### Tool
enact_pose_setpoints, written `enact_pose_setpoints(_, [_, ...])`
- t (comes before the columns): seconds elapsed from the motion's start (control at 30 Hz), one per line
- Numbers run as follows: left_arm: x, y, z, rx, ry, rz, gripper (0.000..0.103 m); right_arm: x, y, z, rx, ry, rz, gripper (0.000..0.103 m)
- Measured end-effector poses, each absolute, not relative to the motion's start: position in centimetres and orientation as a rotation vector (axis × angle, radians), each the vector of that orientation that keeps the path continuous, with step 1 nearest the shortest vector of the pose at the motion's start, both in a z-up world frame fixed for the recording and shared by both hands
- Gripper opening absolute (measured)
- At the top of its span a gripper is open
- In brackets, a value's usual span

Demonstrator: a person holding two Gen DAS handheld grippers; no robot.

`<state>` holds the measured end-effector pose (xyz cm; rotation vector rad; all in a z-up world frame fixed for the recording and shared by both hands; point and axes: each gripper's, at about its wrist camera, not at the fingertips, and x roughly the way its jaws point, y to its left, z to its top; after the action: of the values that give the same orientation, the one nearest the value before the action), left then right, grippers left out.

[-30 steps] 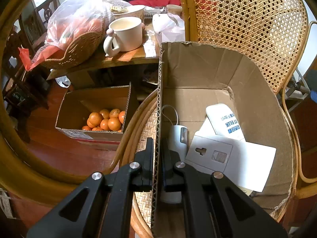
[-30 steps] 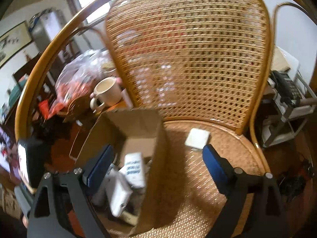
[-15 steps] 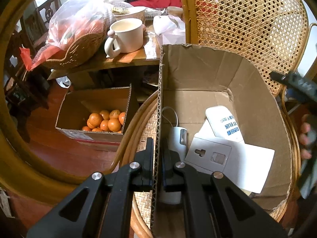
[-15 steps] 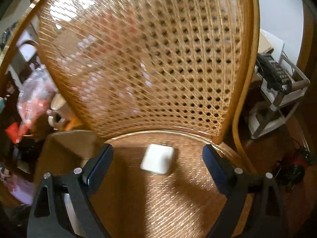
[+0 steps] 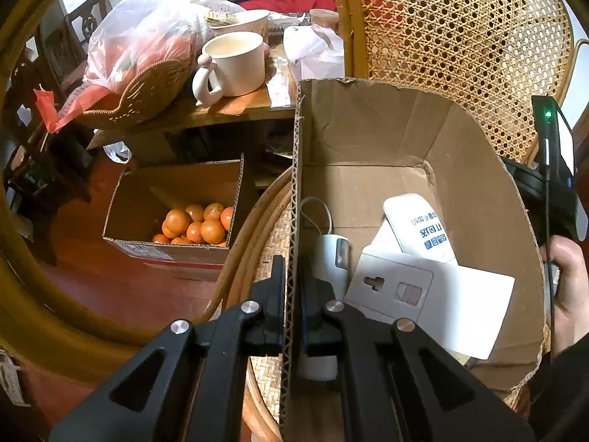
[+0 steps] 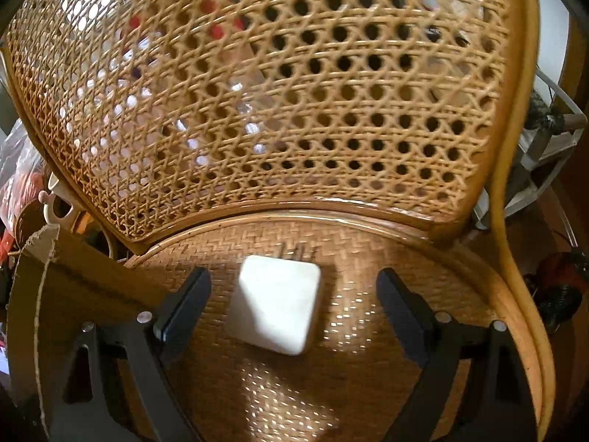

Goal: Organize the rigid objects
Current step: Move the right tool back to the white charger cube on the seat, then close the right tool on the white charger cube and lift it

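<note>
I sit my box (image 5: 368, 140) on the chair seat (image 6: 368, 258) so that things can drop right in. My left claw (image 5: 292, 287) is shut tight on the box's side wall. One finger is outside the wall and one is inside. I think I hold it this way so the box does not slide or tip while my other hand works.

Some things lie in the box. There is a white pack (image 5: 423, 228) with blue writing, a flat white card (image 5: 434, 302) with a plug shape cut in it, and a small white gadget (image 5: 333, 254) with a thin cord. They lie near each other on the box floor, and the card leans over the pack.

One thing is left out. It is a white plug block (image 6: 276, 302). It lies on the woven seat, near the chair back (image 6: 257, 92) and just beside the box. Its metal pins seem to point to the chair back, but that part is blurry.

My right claw (image 6: 294, 305) is wide open. Its two fingers stand on each side of the block, one to the left and one to the right. They do not touch it yet. There is a gap on both sides, so the claw holds nothing.

I think the next job is to close on the block and put it in the box. The block is smooth, so it may slip if I pinch it near a corner.
</note>
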<state>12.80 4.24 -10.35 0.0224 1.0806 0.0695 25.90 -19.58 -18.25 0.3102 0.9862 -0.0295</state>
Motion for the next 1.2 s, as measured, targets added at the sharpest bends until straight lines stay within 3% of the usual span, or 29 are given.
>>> enact_pose_setpoints(0.77, [12.7, 4.1, -10.4, 0.022, 1.075, 0.066, 0.006, 25.0, -17.7, -21.7, 0.116, 1.019, -0.207, 0.094])
enact_pose_setpoints(0.83, [12.7, 4.1, -10.4, 0.023, 1.076, 0.065, 0.006, 25.3, -19.1, -21.6, 0.110, 1.007, -0.202, 0.079])
enact_pose_setpoints(1.0, [12.7, 4.0, -10.5, 0.037, 1.079, 0.071, 0.006, 23.7, -19.5, -20.8, 0.103, 0.987, -0.203, 0.054])
enact_pose_setpoints(1.2, [12.8, 3.5, -10.6, 0.068, 1.076, 0.074, 0.005, 22.7, -20.6, -20.2, 0.105, 0.999, -0.196, 0.053])
